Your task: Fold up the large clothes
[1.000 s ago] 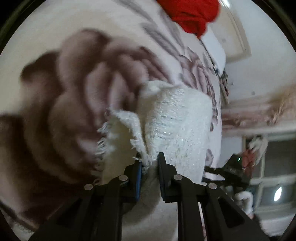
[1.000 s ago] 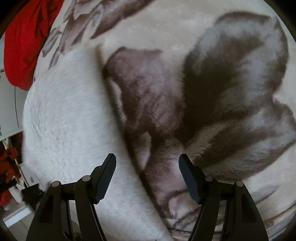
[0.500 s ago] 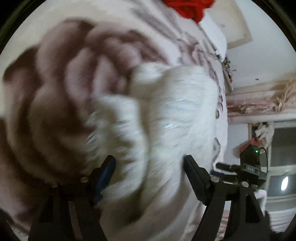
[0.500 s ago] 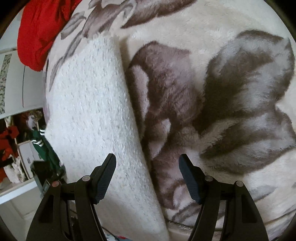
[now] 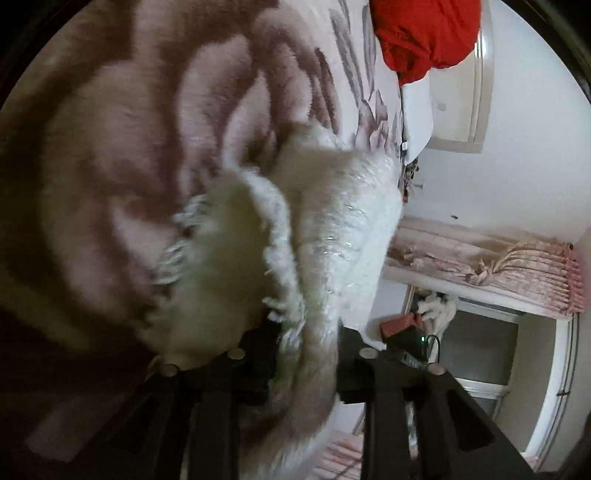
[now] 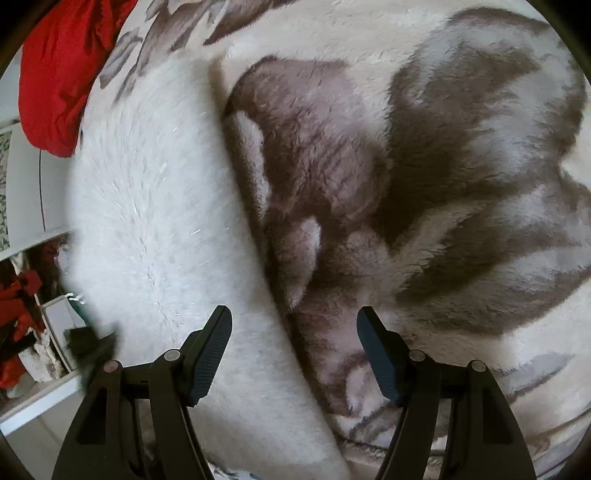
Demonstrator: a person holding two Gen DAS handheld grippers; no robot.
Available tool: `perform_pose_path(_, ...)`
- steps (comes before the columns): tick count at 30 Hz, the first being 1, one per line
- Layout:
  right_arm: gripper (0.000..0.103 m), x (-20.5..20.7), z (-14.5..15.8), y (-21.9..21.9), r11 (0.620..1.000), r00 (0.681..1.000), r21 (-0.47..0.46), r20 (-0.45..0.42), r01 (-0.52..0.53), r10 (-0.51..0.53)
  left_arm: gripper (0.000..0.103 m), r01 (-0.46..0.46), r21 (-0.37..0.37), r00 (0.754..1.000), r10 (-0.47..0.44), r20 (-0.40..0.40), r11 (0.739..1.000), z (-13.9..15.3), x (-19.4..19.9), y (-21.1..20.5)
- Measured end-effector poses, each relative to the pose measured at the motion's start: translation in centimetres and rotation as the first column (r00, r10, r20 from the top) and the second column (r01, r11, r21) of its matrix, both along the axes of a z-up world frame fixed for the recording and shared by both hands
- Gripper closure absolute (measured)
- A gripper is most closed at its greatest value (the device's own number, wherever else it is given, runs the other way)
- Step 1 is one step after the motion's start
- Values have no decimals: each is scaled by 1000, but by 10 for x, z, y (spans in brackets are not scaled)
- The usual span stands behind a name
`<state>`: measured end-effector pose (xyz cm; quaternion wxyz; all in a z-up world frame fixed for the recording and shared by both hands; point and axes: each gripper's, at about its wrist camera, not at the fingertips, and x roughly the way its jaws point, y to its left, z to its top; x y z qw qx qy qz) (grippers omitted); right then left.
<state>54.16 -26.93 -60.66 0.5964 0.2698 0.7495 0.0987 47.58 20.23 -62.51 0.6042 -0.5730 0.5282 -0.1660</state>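
A fluffy white knit garment (image 5: 332,229) with a fringed edge lies on a bed blanket with a brown flower print (image 5: 110,147). My left gripper (image 5: 306,354) is shut on a bunched fold of the garment, which fills the gap between its fingers. In the right wrist view the same white garment (image 6: 155,221) lies flat at the left, its edge running down the middle. My right gripper (image 6: 295,350) is open and empty, straddling that edge just above the blanket (image 6: 461,184).
A red cloth (image 5: 424,33) lies at the far end of the bed; it also shows in the right wrist view (image 6: 55,74). Beyond the bed's edge are a white wall, a pink curtain valance (image 5: 498,258) and a window. Shelves with clutter (image 6: 26,314) stand at the left.
My left gripper opened half a second ago and has now closed again on the white garment's fold. The right gripper stayed open and shifted only slightly over the garment's edge.
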Motion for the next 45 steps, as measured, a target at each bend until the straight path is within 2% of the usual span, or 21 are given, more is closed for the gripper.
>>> perform_pose_path(2, 31, 3, 8, 0, 1000, 1000, 6, 18, -18, 18, 56, 52, 127, 999, -51, -10, 991, 23, -2, 1)
perform_pose_path(4, 31, 9, 17, 1, 999, 998, -2, 55, -39, 39, 34, 93, 290, 995, -83, -46, 952, 41, -1, 2)
perform_pose_path(6, 31, 16, 27, 7, 999, 994, -7, 96, -54, 54, 32, 116, 484, 993, -94, -69, 868, 66, 7, -3)
perform_pose_path(8, 31, 28, 34, 14, 998, 989, 4, 135, -63, 62, 32, 118, 588, 992, -114, -44, 800, 83, 21, -14)
perform_pose_path(13, 31, 72, 31, 21, 995, 985, 96, 173, -23, 6, 32, 197, 647, 973, -227, -38, 737, 76, 76, -52)
perform_pose_path(15, 31, 93, 19, 29, 991, 984, 130, 176, -19, -4, 40, 210, 718, 960, -280, -22, 664, 71, 88, -65)
perform_pose_path(16, 31, 99, 13, 33, 989, 985, 144, 173, -19, -7, 85, 207, 735, 954, -300, -6, 646, 67, 90, -70)
perform_pose_path(17, 31, 106, 4, 38, 984, 987, 179, 160, -17, -12, 92, 223, 749, 947, -321, -14, 624, 63, 96, -74)
perform_pose_path(18, 31, 114, -4, 45, 972, 990, 236, 136, -13, -19, 92, 223, 757, 950, -312, -26, 614, 55, 96, -69)
perform_pose_path(19, 35, 119, -6, 50, 964, 990, 266, 133, 8, -45, 92, 223, 749, 955, -295, -38, 624, 50, 97, -61)
perform_pose_path(20, 47, 121, -6, 55, 965, 988, 261, 145, 11, -50, 90, 224, 722, 962, -268, -55, 654, 41, 96, -49)
perform_pose_path(21, 51, 127, -2, 66, 977, 984, 213, 177, -24, -14, 89, 212, 682, 971, -230, -66, 699, 30, 96, -37)
perform_pose_path(23, 55, 137, -4, 85, 994, 975, 56, 204, -98, 85, 86, 172, 628, 983, -169, -64, 759, 26, 89, -22)
perform_pose_path(24, 55, 139, -10, 94, 992, 974, 19, 197, -121, 115, 86, 167, 626, 984, -164, -63, 762, 31, 87, -20)
perform_pose_path(29, 51, 126, 17, 102, 985, 964, 3, 203, -175, 171, 85, 193, 734, 977, -198, -81, 652, 92, 76, -46)
perform_pose_path(31, 44, 103, 40, 94, 982, 956, 24, 234, -187, 176, 77, 180, 775, 976, -209, -63, 606, 113, 71, -60)
perform_pose_path(33, 43, 74, 59, 78, 978, 952, 54, 245, -202, 183, 61, 153, 818, 975, -222, -32, 554, 139, 51, -71)
perform_pose_path(35, 43, 38, 72, 66, 970, 956, 102, 218, -220, 194, 18, 145, 841, 975, -218, -33, 522, 152, 32, -78)
perform_pose_path(36, 43, 20, 77, 59, 966, 957, 116, 207, -232, 205, 17, 137, 850, 977, -210, -32, 509, 157, 20, -82)
perform_pose_path(40, 42, -58, 87, 33, 957, 964, 156, 139, -246, 226, 17, 162, 861, 982, -166, -92, 482, 161, -35, -102)
perform_pose_path(45, 42, -165, 58, 8, 954, 982, 239, 3, -183, 188, 17, 246, 828, 962, -20, -273, 504, 114, -132, -104)
